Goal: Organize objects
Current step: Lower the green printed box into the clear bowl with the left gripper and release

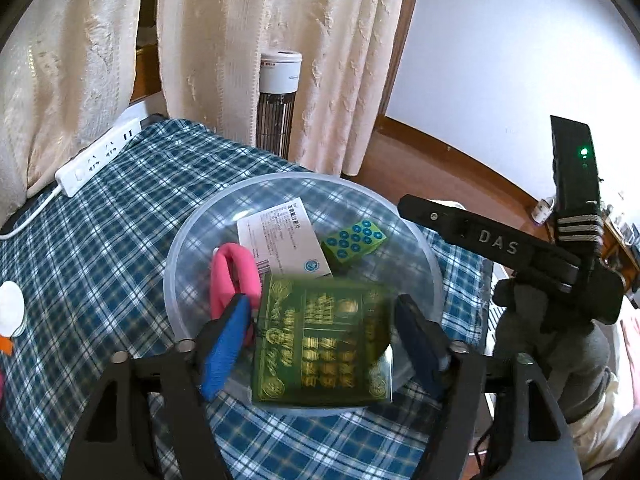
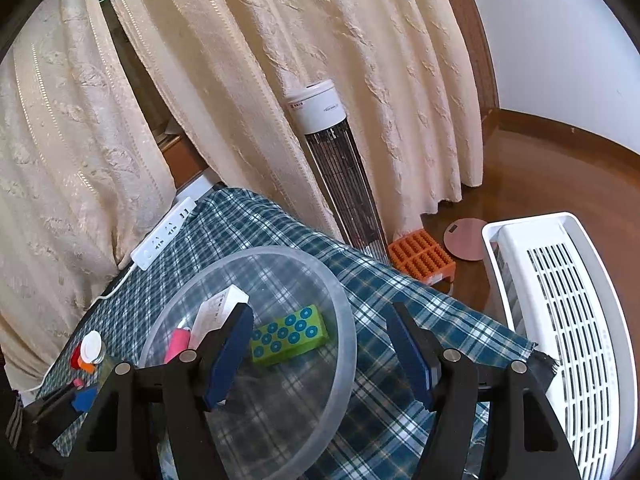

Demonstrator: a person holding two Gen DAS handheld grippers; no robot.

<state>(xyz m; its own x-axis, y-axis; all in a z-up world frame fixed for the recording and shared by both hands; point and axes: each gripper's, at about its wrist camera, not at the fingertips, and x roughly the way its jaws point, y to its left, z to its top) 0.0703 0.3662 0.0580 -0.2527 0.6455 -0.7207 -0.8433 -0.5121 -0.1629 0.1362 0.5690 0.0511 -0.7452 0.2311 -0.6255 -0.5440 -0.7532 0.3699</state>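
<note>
A clear plastic bowl [image 1: 192,240] stands on the checked tablecloth [image 1: 120,208]. In it lie a white box [image 1: 280,240], a pink clip [image 1: 232,276] and a small green box with blue dots [image 1: 354,242]. My left gripper [image 1: 320,332] is open over the bowl's near side. A dark green box with gold print [image 1: 324,340] is blurred between its fingers, which stand apart from its sides. My right gripper [image 2: 320,344] is open and empty above the bowl's [image 2: 340,300] right rim. The dotted box [image 2: 290,334], white box [image 2: 218,306] and pink clip [image 2: 176,344] show there too.
A white power strip [image 1: 100,156] lies at the table's far left edge. A tower heater [image 2: 336,168] stands behind the table before cream curtains. Small caps and bits [image 2: 90,350] lie left of the bowl. A white slotted appliance [image 2: 560,320], orange massager [image 2: 420,256] and round scale [image 2: 466,238] are on the floor.
</note>
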